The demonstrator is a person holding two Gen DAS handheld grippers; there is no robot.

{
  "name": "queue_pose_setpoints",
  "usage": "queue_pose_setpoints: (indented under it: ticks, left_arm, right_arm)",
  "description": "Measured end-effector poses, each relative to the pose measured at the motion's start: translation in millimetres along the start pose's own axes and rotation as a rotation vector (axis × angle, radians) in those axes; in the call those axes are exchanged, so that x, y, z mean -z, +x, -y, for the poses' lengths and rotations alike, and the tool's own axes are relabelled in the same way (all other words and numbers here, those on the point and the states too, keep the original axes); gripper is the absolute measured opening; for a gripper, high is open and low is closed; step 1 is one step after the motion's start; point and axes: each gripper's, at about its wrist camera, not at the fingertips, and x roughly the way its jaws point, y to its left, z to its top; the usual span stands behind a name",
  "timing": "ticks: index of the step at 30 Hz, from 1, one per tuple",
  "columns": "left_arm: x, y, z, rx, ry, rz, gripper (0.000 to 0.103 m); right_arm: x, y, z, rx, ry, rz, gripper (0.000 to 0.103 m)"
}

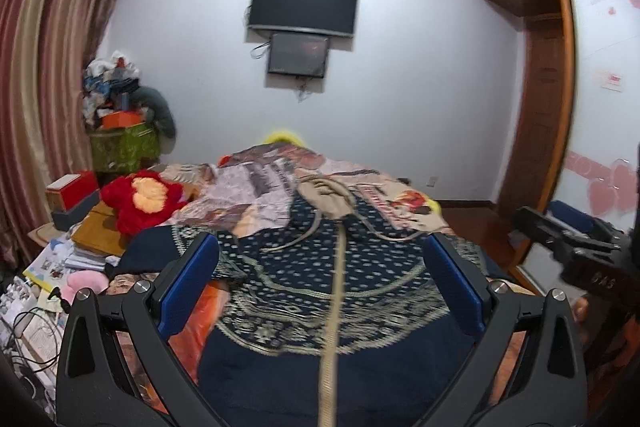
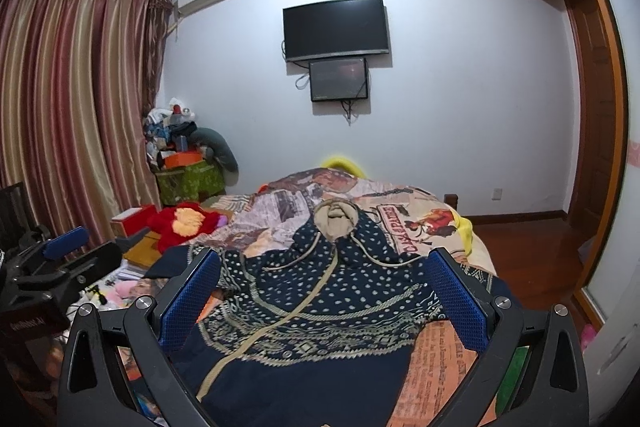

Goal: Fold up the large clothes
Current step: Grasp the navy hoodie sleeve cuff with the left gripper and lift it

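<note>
1. While both tools hover above the garment, nothing is gripped: left gripper (image 1: 320, 279) has its blue-padded fingers (image 1: 188, 287) spread wide, right gripper (image 2: 324, 291) likewise spread, pads empty.
2. Task item: navy hooded zip sweater with beige dot and geometric pattern (image 2: 320, 311), lying front-up on the bed over the printed patchwork-style bedspread (image 2: 400, 223). Beige-lined hood (image 2: 334, 221) points toward the far wall; the hem end is nearest the cameras and runs out of frame at the bottom.
3. Beige zipper band (image 1: 334, 307) runs down the centre. In the right wrist view it curves left, so the front panels look not quite square. Judgement: flatten first, fold second.
4. Left sleeve (image 1: 152, 247) trails off toward the cluttered side, near the red plush toy (image 1: 144, 199). Right sleeve isn't clearly visible; can't tell how it lies.
5. Stage, as I read it: very early, laid out and no fold made yet.
6. Doing the step well:
   - pinch at matching spots on opposite sides (shoulder seam or hem corners), not mid-panel, so the fabric lifts evenly
   - close only on sweater cloth; the bedspread sits directly underneath and would be easy to catch
   - bring the sleeves in across the body before folding lengthwise
   - tuck the drawstrings (image 2: 384, 259) and hood flat, otherwise the bundle bulges.
7. Risk: knit looks thick and floppy, so a one-sided pull will likely skew the zipper line further.
</note>
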Motion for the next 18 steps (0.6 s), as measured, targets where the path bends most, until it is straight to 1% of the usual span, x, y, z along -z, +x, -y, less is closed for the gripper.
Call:
queue_pose_setpoints:
  ticks: [4, 8, 10, 12, 14, 15, 16, 18]
  left_arm:
    - [-4.3, 38.6, -33.0, -0.064, -0.019, -0.037, 0.103]
    - [-7.2, 89.9, -78.2, -0.154, -0.050, -0.118, 0.103]
    - [-4.8, 116.0, -103.5, -0.192, -0.078, -0.173, 0.103]
    - [0.4, 143.4, -134.9, -0.219, -0.132, -0.229, 0.103]
    - [8.8, 164.2, -163.8, -0.246, -0.193, -0.277, 0.103]
    - [14.7, 177.2, -181.6, -0.267, -0.228, -0.315, 0.103]
    - [20.3, 183.5, -191.3, -0.285, -0.247, -0.343, 0.103]
    - [34.1, 205.7, -219.7, -0.320, -0.293, -0.422, 0.103]
  right_arm:
    - [-9.3, 39.3, 6.2, 0.025, -0.023, -0.018, 0.103]
    - [-19.4, 85.4, 10.1, 0.057, -0.067, -0.038, 0.103]
    - [-22.8, 107.7, 10.8, 0.065, -0.089, -0.051, 0.103]
    - [-24.8, 129.3, 11.1, 0.071, -0.111, -0.071, 0.103]
    - [-25.4, 160.0, 11.7, 0.075, -0.138, -0.117, 0.103]
    - [-24.7, 171.3, 11.8, 0.075, -0.147, -0.137, 0.103]
    - [-23.0, 187.4, 12.1, 0.080, -0.159, -0.167, 0.103]
    - [-17.2, 206.9, 11.9, 0.078, -0.169, -0.202, 0.103]
